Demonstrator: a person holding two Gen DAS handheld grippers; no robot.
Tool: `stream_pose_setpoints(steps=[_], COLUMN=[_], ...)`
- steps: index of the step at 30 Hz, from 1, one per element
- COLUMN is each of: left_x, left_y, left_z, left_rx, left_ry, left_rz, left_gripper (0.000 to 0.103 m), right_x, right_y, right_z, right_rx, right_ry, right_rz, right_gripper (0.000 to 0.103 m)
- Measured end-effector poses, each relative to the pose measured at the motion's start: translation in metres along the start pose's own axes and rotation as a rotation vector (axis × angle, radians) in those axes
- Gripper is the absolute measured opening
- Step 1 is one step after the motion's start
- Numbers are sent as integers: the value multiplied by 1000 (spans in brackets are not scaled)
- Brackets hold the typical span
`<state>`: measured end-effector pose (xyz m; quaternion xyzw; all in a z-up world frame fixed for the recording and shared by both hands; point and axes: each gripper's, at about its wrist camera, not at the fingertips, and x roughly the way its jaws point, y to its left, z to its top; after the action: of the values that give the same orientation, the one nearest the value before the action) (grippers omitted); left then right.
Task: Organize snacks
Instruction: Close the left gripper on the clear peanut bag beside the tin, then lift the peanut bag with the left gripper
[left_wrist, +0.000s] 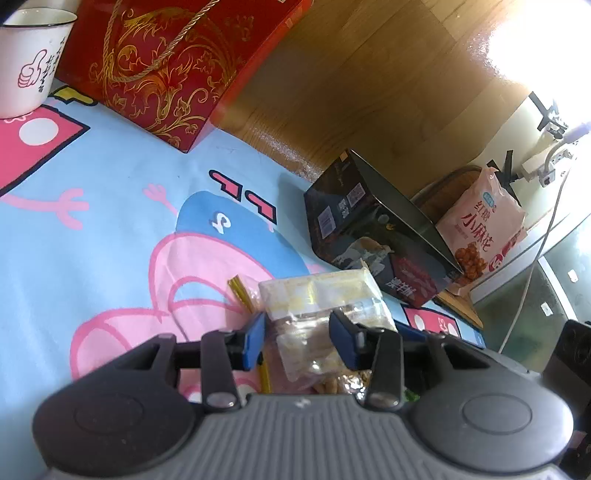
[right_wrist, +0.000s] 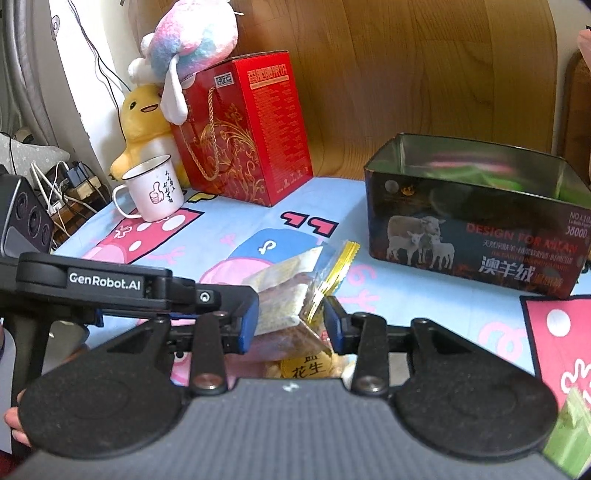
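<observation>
I've got both grippers on one clear snack bag (right_wrist: 291, 295): left gripper (left_wrist: 297, 338) and right gripper (right_wrist: 290, 321) each part-open, pads pinching it, over the bedsheet (left_wrist: 110, 206) mid-area, open tin (right_wrist: 472, 229) nearby.

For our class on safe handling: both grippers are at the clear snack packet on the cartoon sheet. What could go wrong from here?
1. Both the left gripper and right gripper have the snack packet between their fingers; pulling apart could tear its clear wrapper.
2. The biscuit-like pieces inside may crush if squeezed harder.
3. The open tin box has thin metal rims; the packet's gold-edged seal could snag there when lowered in.
</observation>
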<state>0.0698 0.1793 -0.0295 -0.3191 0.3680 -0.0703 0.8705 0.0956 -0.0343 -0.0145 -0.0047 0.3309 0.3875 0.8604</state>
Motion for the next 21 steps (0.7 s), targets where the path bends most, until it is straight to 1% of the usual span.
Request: stream_pose_setpoints(steps=[4, 7, 8, 10, 11, 12, 13, 17, 21], left_x=[4, 7, 8, 10, 9, 7, 4, -10, -33], left_y=[2, 6, 8, 10, 9, 7, 5, -7, -23], left_z=[1, 3, 5, 7, 7, 7, 6, 1, -15], left_rx=[-1, -11, -19, -39, -39, -37, -33, -6, 36], left_ry=[1, -3, -4, -6, -6, -9, -9, -12, -22], left_rz=[13, 15, 9, -1, -11, -22, -26, -40, -82], left_gripper=[49, 50, 48, 46, 42, 41, 38, 38, 38], right_x=[3, 7, 8, 11, 11, 9, 7, -9, -39], right_y=[-4, -3, -4, -7, -8, -8, -6, 1, 5], right_z=[1, 1, 2, 3, 3, 3, 2, -3, -15], right_rx=[7, -6, -8, -5, -6, -6, -8, -35, -34], right_ry=[4, 14, 21, 22, 20, 17, 9, -38, -84], right_rz=[-5, -10, -5, 6, 15, 30, 39, 34, 57], right_gripper=[48, 50, 51, 48, 44, 39, 38, 35, 35])
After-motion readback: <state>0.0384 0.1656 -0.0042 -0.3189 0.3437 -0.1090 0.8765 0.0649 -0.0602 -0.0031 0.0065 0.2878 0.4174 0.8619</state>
